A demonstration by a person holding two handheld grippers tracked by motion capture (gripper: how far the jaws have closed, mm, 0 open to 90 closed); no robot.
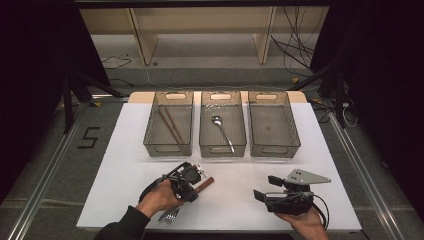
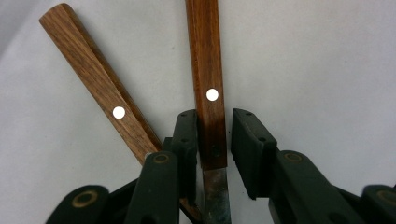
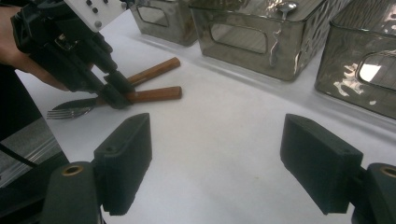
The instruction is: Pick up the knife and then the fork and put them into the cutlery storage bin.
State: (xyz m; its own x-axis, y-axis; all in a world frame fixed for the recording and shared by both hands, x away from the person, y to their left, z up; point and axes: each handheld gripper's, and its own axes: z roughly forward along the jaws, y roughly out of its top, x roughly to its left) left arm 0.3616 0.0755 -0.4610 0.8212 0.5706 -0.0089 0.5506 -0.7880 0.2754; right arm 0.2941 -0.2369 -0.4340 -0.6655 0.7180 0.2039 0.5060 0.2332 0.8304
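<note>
High view: a black figure "5" (image 1: 88, 137) is marked on the grey floor left of the white table (image 1: 125, 185), the sole legible writing. Three clear bins stand in a row at the table's far side. Taking the middle bin (image 1: 223, 148) as landmark, it holds a metal spoon (image 1: 222, 131); the bin to its left (image 1: 168, 148) holds two brown sticks (image 1: 170, 125), and the bin to its right (image 1: 274, 148) shows nothing inside.

Nearer the person than the middle bin and to its left, the left gripper (image 1: 192, 187) is over two wooden-handled utensils lying on the table. In the left gripper view one wooden handle (image 2: 208, 88) runs between the jaws at its metal end; one pad touches it, the other stands just off, so the jaws are not yet clamped. The second handle (image 2: 100, 84) angles away beside it. Fork tines (image 3: 63, 113) show in the right gripper view.

The right gripper (image 1: 262, 189), near and right of the middle bin, has its jaws spread wide with nothing between them.
</note>
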